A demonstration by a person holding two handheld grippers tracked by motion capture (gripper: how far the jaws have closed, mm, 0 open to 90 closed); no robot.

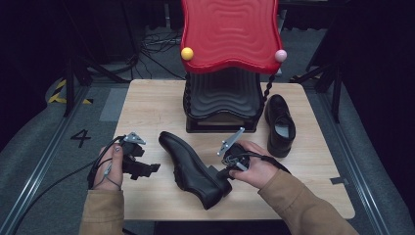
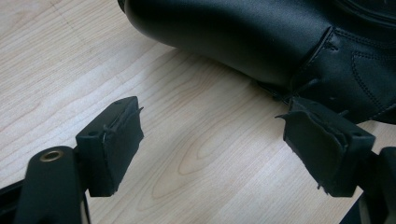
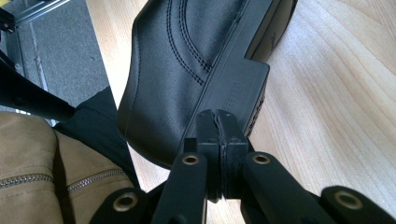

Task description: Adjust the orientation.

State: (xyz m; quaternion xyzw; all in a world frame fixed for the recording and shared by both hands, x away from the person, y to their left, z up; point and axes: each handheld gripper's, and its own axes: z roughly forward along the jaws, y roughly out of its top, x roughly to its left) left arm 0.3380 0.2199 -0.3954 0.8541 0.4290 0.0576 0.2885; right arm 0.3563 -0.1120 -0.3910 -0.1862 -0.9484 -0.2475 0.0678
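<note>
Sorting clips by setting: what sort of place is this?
Likely a recording studio or lab: a wooden table in a dark surround, cables on the grey floor, and a red-topped shoe rack as a prop.

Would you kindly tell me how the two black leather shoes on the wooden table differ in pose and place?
The near black leather shoe lies tipped on its side, diagonal, between the hand-held grippers; the far black leather shoe stands upright on its sole, opening up, beside the rack at the table's right. Both are glossy black dress shoes.
</note>
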